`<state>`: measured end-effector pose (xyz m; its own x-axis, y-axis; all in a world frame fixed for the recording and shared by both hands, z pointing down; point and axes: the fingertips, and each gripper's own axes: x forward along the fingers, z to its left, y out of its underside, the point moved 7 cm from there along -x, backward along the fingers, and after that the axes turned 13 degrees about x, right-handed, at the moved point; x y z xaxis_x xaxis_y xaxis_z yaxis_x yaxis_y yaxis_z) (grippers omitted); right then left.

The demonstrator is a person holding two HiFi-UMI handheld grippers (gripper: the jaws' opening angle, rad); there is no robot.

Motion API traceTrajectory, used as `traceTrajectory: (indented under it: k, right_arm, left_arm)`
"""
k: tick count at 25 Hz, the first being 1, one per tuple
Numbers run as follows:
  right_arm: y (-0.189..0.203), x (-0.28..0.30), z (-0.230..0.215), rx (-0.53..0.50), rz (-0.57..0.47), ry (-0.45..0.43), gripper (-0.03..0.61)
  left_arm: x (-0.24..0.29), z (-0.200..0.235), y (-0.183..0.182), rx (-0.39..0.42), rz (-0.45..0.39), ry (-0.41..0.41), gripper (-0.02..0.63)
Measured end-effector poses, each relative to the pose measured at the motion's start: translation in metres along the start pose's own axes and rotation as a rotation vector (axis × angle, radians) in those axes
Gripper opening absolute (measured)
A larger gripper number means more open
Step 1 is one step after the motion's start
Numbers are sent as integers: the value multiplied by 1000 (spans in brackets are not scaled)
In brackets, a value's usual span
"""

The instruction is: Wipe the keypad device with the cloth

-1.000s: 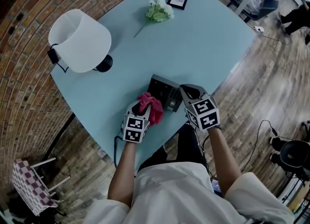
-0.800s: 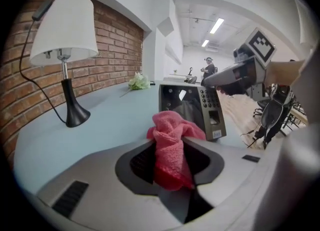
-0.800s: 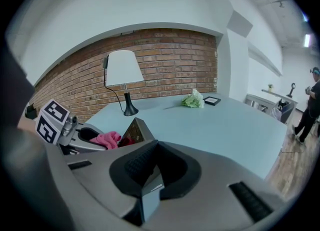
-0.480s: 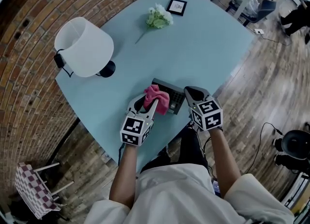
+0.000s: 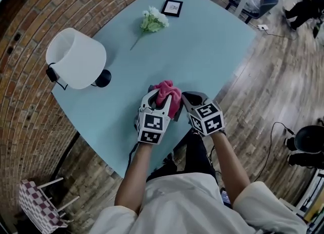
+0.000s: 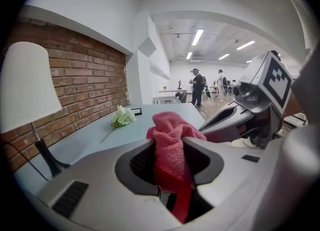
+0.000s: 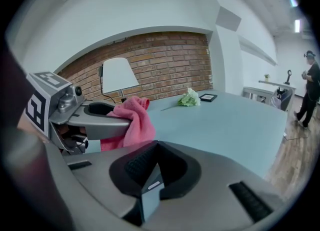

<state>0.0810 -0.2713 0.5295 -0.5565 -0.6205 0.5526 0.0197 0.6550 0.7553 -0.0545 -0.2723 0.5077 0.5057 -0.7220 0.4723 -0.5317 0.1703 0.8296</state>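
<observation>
Head view: left claw (image 5: 161, 101) clamped on cloth (image 5: 168, 92) over keypad device (image 7: 146, 195); right claw (image 5: 188, 99) appears closed on its edge. Recommend firm bracing and even, overlapping strokes.

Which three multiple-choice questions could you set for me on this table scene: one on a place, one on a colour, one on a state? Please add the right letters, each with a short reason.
1. Where does the picture frame lie?
A) under the cloth
B) at the far end of the table, beyond the flower
C) at the table's near edge

2. Which colour is the cloth?
A) pink
B) green
C) white

3. What is the left gripper doing?
A) standing open and empty
B) holding the flower
C) shut on the cloth

Answers: 1 B, the head view shows the picture frame past the flower, far from the person; 2 A, the cloth is pink in every view; 3 C, the left gripper view shows the jaws clamping the cloth between them.
</observation>
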Motion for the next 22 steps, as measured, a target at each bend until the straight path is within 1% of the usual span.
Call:
traceTrajectory:
  k: [2,8,16,22]
  right_arm:
    - [0,-1,-4,3,2,0,27]
    - [0,-2,-11,18,-2,-2,26]
    - [0,0,-10,17,-7,-11,26]
    - [0,2,-12,60,-11,-36,26]
  left_arm:
    - [2,-4,4,9,13,-5,169]
    - [1,-12,12,1,8,-26,167]
    - [-7,-26,41,-30,54,-2,167]
    - [-12,-33,58,-62,74,13,167]
